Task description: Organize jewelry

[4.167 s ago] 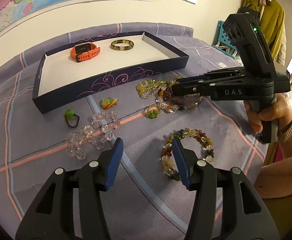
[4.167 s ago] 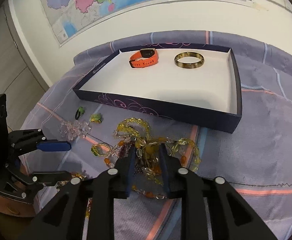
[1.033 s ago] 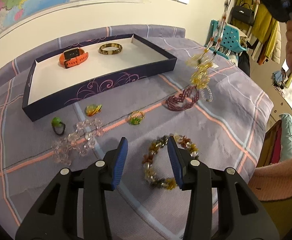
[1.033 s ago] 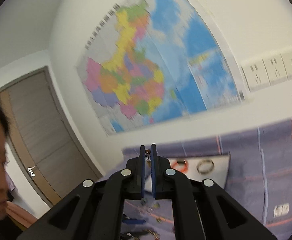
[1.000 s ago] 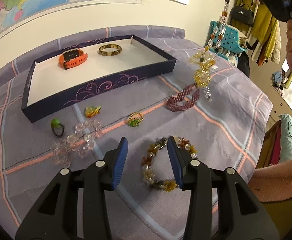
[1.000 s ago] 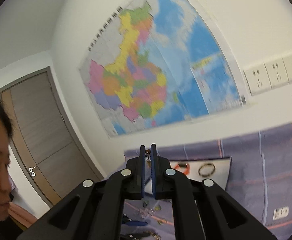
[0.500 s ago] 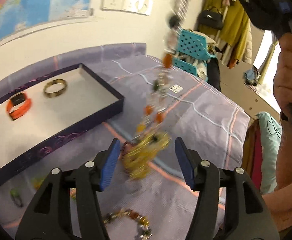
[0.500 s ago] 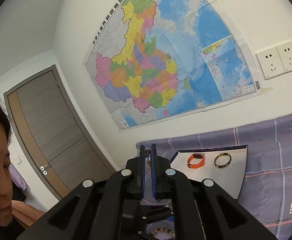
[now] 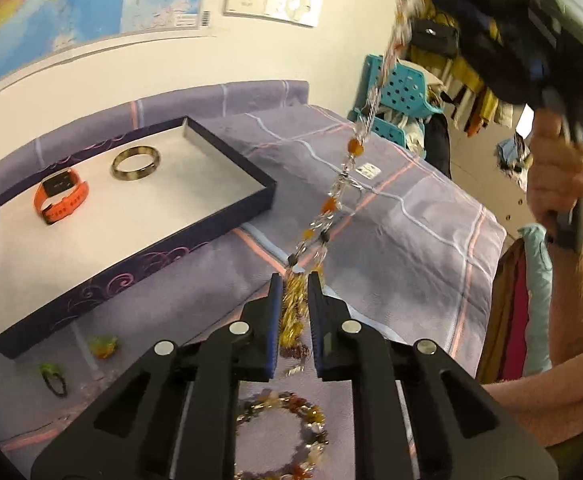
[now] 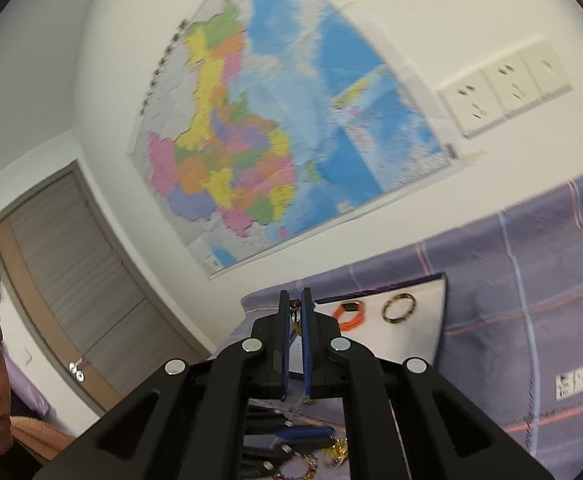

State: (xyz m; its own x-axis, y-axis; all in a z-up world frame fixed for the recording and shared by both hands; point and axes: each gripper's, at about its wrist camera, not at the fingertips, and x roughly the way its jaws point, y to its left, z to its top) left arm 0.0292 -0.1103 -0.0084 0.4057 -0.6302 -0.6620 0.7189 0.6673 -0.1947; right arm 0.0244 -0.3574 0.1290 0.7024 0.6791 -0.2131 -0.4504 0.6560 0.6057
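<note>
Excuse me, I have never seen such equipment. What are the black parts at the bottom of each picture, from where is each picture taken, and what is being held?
No robot is here: a person holds one hand tool in each hand, and each tool carries a camera looking along its two fingers. The black parts are those tongs.

The left tongs have just been closing around the lower end of a long beaded necklace. The right tongs, shut on its upper end, hold it raised.

On the purple bedcover stands a dark tray with an orange watch and a bangle. A beaded bracelet and small rings lie outside the tray.
</note>
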